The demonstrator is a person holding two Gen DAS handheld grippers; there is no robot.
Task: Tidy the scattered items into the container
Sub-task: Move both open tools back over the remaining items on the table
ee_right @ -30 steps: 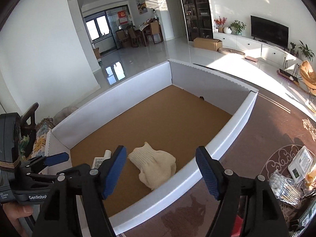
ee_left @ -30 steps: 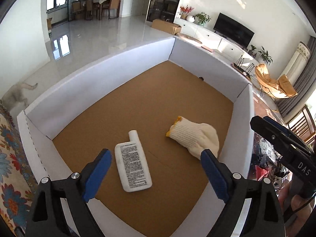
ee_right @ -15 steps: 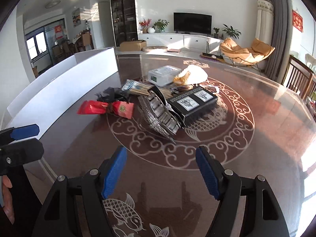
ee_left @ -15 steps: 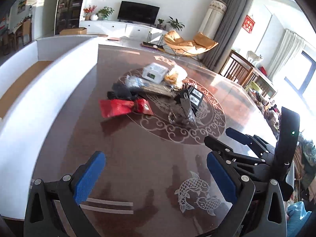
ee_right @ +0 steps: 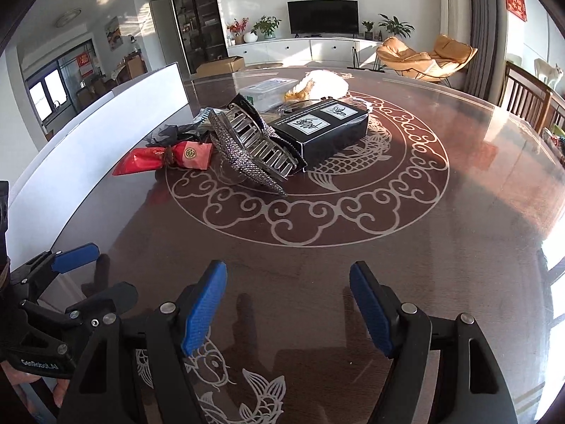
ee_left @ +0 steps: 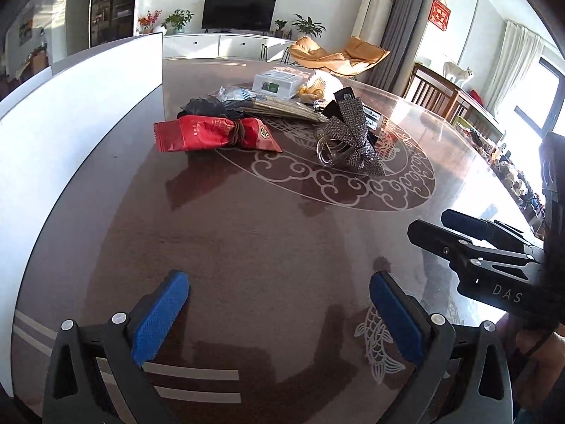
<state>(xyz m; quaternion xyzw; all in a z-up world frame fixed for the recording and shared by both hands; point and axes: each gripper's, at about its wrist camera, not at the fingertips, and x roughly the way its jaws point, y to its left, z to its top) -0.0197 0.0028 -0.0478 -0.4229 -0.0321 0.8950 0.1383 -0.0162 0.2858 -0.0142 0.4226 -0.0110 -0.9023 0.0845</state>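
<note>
From my left gripper (ee_left: 279, 300), the blue fingers (ee_left: 159, 312) stand wide apart and empty, aimed over the dark glossy worktop (ee_left: 247, 240) at the red foil snack packet (ee_left: 208, 134), just beside the tall white cardboard container (ee_left: 81, 120). From my right gripper (ee_right: 287, 304), fingers apart, empty, facing the silver rhinestone hair claw (ee_right: 247, 145) and black printed box (ee_right: 325, 127), well apart.

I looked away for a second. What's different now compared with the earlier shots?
Both views swung from inside the white box to the table's clutter. Left gripper and right gripper remain open and empty. Red packet and rhinestone hair clip haven't moved.
</note>
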